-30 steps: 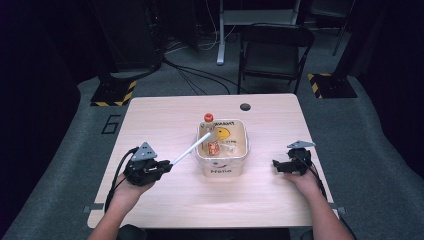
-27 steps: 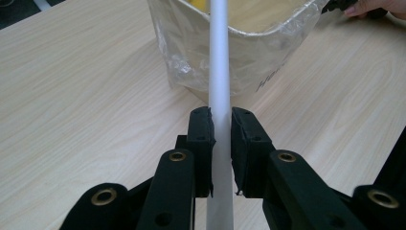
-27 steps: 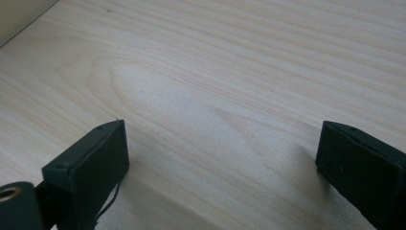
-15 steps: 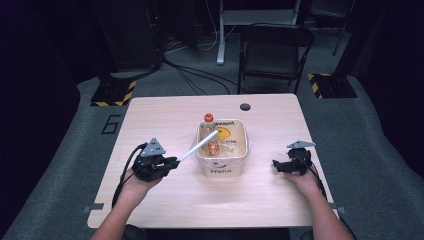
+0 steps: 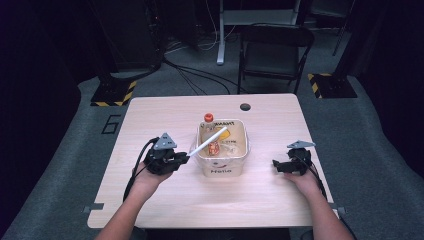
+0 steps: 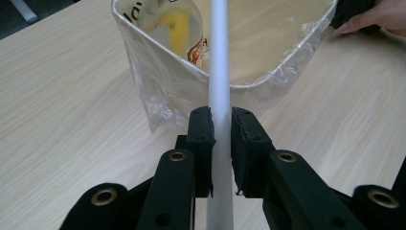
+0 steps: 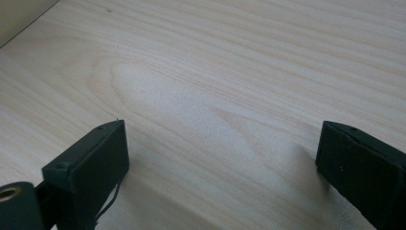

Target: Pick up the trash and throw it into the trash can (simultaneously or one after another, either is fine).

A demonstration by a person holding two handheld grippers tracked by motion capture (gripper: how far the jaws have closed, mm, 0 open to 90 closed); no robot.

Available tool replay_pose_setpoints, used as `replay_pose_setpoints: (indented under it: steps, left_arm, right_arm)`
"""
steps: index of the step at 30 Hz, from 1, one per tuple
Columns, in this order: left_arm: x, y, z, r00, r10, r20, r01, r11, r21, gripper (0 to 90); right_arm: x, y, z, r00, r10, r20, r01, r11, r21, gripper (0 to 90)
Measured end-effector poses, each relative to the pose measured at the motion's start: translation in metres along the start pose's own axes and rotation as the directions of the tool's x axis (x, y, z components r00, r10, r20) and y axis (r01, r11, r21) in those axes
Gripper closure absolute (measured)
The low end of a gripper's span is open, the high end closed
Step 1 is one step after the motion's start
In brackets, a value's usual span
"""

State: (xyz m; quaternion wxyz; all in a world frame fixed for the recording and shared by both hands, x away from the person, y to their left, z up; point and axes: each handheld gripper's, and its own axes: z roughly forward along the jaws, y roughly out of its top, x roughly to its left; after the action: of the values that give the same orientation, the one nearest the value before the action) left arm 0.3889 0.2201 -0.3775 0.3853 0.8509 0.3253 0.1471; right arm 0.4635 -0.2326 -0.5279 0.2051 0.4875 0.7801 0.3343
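Tongs on the left [image 5: 181,156] clamp a long white plastic tube [image 5: 207,142]; those on the right [image 5: 276,164] stand wide open, empty.

High view — the tube slants up from the left tongs over the rim of the square white plastic-lined bin [image 5: 222,162] on the pale wooden table [image 5: 150,200]; an orange-capped bottle [image 5: 208,119] sits at the bin's far corner. Left gripper view — both pads press the tube [image 6: 219,72], which points over the bin [image 6: 268,81]. Right gripper view — spread jaws over bare table [image 7: 230,72].

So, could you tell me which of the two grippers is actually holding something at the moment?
The left gripper: its jaws are shut on the white tube, which slants over the lined tub. The right gripper rests on the table with its jaws open.
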Motion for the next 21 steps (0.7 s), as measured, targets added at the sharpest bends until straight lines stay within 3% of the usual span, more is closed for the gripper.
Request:
replay_pose_setpoints:
  steps: [6,21]
  left_arm:
    - [-0.001,0.007,0.005,0.9999,-0.016,0.005,0.016,0.9999,-0.002,78.6]
    - [-0.003,0.031,0.024,0.9999,0.0,0.017,0.0,0.9999,0.014,78.6]
  right_arm:
    - [0.0,0.0,0.0,1.0,0.0,0.0,0.0,1.0,0.001,3.3]
    - [0.0,0.0,0.0,1.0,-0.001,-0.001,0.001,1.0,0.001,3.3]
